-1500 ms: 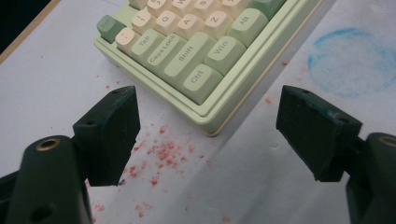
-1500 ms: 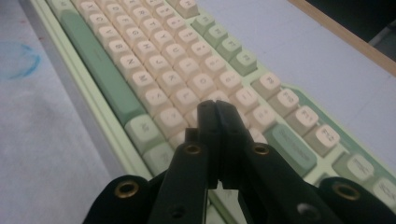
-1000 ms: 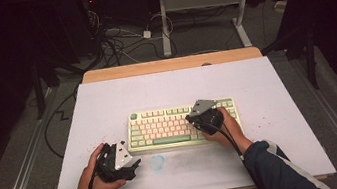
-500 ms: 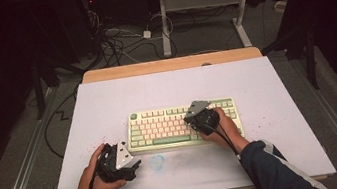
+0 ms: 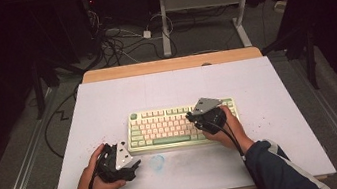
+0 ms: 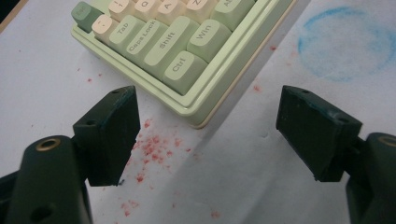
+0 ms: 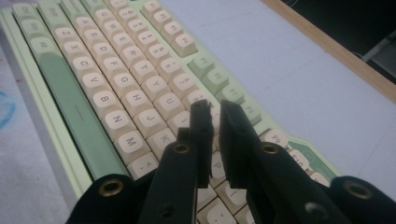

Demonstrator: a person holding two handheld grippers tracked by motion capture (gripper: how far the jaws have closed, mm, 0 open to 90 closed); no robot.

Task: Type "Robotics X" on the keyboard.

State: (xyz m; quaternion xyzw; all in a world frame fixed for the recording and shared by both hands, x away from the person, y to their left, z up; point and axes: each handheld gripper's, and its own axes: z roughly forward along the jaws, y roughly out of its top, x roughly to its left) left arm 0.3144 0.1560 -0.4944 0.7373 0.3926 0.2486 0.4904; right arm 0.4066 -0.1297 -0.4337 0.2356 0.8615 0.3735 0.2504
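Observation:
A pale green keyboard (image 5: 171, 124) with cream keys lies in the middle of the white table. My right gripper (image 5: 191, 117) hovers over its right half, pointing left. In the right gripper view its jaws (image 7: 215, 112) stand a narrow slit apart above the letter keys (image 7: 116, 93); they have just been opening, and nothing is between them. My left gripper (image 5: 134, 166) rests at the keyboard's near left corner. In the left gripper view it (image 6: 208, 135) is wide open, with the corner by the Ctrl key (image 6: 177, 67) just ahead of the pads.
A blue chalky ring mark (image 5: 157, 162) (image 6: 345, 46) sits on the table in front of the keyboard. Red specks (image 6: 149, 149) dot the surface near the left gripper. A wooden strip (image 5: 172, 64) edges the table's far side, with cables and a stand on the floor beyond.
The right gripper has shifted slightly left and back over the keys. The left hand has stayed put.

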